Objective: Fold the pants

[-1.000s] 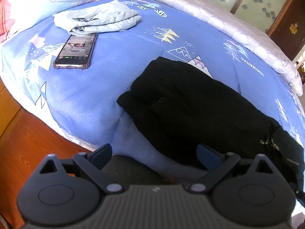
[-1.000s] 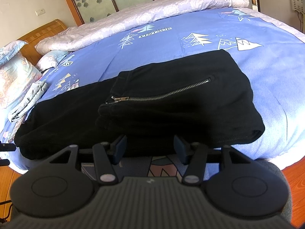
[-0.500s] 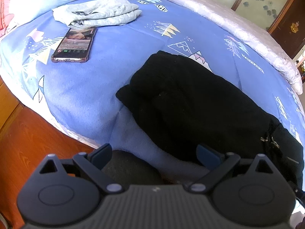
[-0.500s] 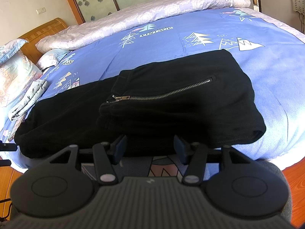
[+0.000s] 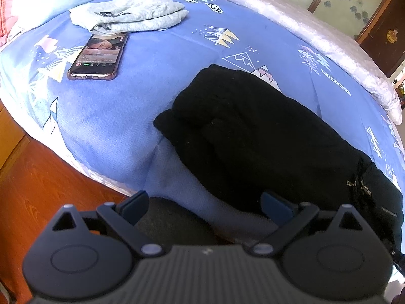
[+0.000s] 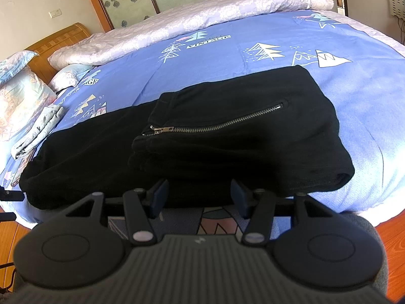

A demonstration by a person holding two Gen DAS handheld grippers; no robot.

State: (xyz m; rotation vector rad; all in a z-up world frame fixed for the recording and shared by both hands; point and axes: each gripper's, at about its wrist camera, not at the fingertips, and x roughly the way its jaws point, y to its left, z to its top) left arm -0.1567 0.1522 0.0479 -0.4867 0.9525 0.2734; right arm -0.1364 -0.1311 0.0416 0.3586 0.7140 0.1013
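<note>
— Jaws first: on both tools we see them standing apart with nothing between them. The left gripper [image 5: 203,204] hangs over the near edge of the bed [image 5: 106,116], and the right gripper [image 6: 198,197] does the same further along that edge.

— And where do we put the pants [image 6: 177,136] relative to them?

— Straight ahead of both, flat on the blue bed cover and close to its near edge. Their long axis runs across our front, roughly along that edge, so each hand faces one end.

— Which end belongs to which hand?

— From the right wrist view we look onto the thicker, doubled-over part, where the zipper [image 6: 217,125] lies on top; that stack sits just beyond the right jaws. From the left wrist view the single, flatter end of the pants [image 5: 253,136] stretches away up and to the left, its tip well clear of the left jaws.

— So who is nearer to what we judge comes next?

— We reckon the left hand must reach for that free end and bring it toward the zipper side; the right is already beside the stack. The phone [image 5: 97,57] and the folded grey garment [image 5: 131,15] lie well apart, out of the way.
</note>
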